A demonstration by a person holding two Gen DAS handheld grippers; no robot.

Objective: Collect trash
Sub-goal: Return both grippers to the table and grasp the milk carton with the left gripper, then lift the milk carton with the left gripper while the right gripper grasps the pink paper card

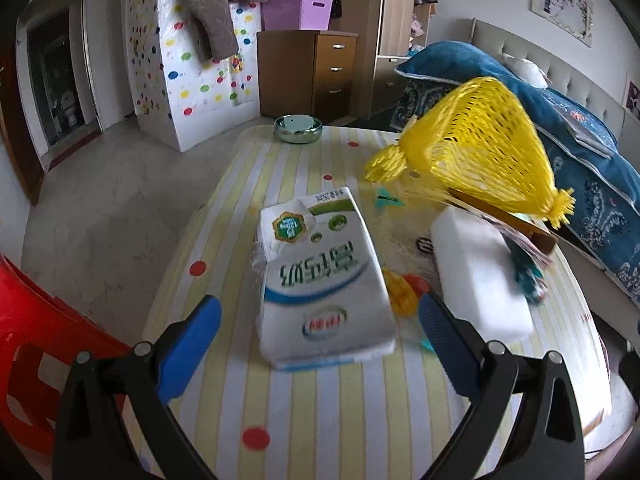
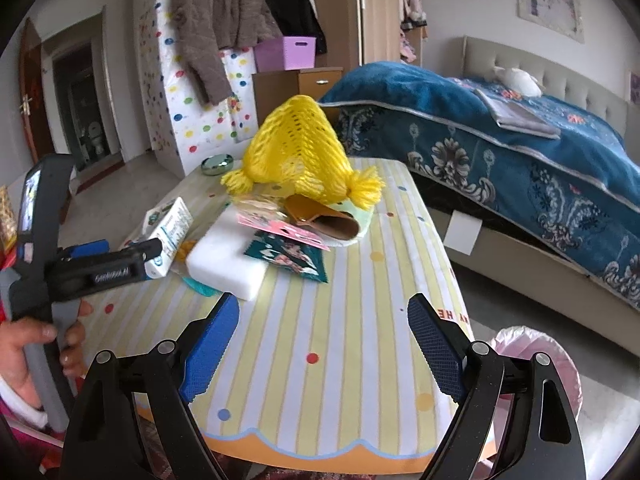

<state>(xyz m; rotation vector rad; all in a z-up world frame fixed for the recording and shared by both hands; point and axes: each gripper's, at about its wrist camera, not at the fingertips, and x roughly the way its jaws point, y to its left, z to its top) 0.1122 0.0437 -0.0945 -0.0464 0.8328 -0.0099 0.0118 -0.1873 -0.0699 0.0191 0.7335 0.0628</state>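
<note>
Bare striped tablecloth [image 2: 340, 320] lies ahead of the right gripper [image 2: 322, 344]. Farther in, a white foam block [image 2: 224, 264], wrappers [image 2: 292, 256] and yellow net [image 2: 296, 148] crowd the way.

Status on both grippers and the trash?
Left gripper open, straddling milk carton. Right gripper open, empty. Foam block close beside the carton.

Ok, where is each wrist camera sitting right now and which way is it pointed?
Left wrist: low over the striped table, looking along the open left gripper at the milk carton lying between its fingers; only the fingers show.
Right wrist: at the table's near edge, looking across it toward the bed; the open right gripper holds nothing, and the person's left hand with its gripper shows at left.
Shared: carton, white foam block, yellow net.
</note>
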